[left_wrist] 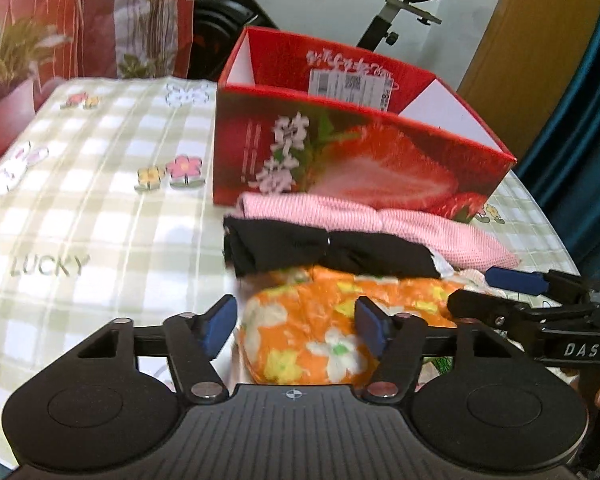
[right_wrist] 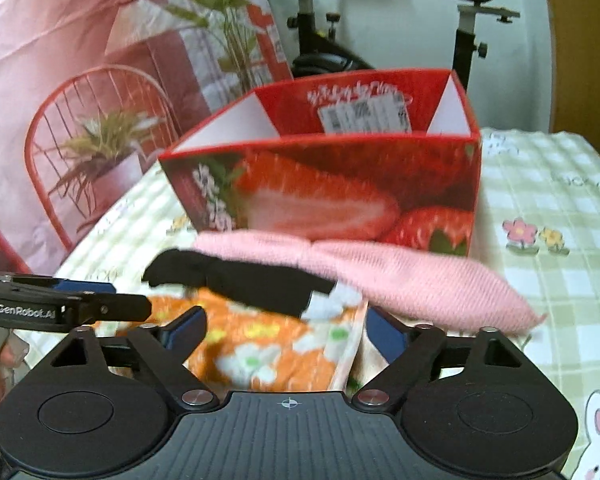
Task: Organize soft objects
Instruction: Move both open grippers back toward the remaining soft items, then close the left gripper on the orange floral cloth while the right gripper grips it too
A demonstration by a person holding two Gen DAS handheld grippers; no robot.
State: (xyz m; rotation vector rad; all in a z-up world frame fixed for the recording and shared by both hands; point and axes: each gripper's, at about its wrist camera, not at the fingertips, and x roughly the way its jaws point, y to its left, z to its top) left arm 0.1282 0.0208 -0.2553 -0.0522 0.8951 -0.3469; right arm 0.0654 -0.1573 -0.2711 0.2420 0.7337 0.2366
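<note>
Three soft items lie in a row in front of a red strawberry-print box [left_wrist: 340, 152] [right_wrist: 340, 188], which is open at the top. A pink knit piece [left_wrist: 380, 220] [right_wrist: 412, 276] is nearest the box, then a black cloth [left_wrist: 324, 252] [right_wrist: 252, 284], then an orange floral cloth [left_wrist: 300, 312] [right_wrist: 268, 344]. My left gripper [left_wrist: 296, 324] [right_wrist: 116, 296] straddles the left end of the floral cloth, its blue pads close to the fabric without clearly pressing it. My right gripper [right_wrist: 286, 332] [left_wrist: 476, 290] straddles the cloth's right end, jaws wide and open.
A green-checked tablecloth [left_wrist: 80, 200] with flower prints covers the table. An exercise bike [left_wrist: 404, 0] stands behind the box. A printed pink backdrop [right_wrist: 80, 120] hangs at the left, and a teal curtain [left_wrist: 580, 120] hangs at the right.
</note>
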